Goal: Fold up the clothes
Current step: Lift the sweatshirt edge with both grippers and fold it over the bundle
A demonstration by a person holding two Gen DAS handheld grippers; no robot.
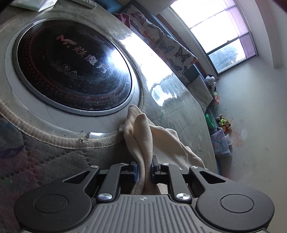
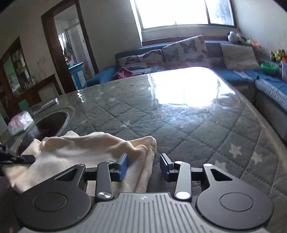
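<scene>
On the near edge of the quilted grey counter (image 2: pixel 188 129) lies a cream cloth (image 2: pixel 86 148), soft and fleecy, bunched into thick rounded folds and not yet flat. In the left wrist view one gathered ridge of the cloth (image 1: pixel 143 143) rises between the blue pads, and the left claw (image 1: pixel 144 171) is clenched on it, both pads pressing the fabric. The right claw (image 2: pixel 143 165) is released: its jaws stand apart, the left pad touches the cloth edge, the right pad is over bare counter. Just beside the cloth a round black cooktop (image 1: pixel 71 66) with white characters is set into the counter. Behind the counter stand butterfly cushions (image 2: pixel 184 52) on a blue sofa (image 2: pixel 242 75), under a bright window (image 2: pixel 172 12).
</scene>
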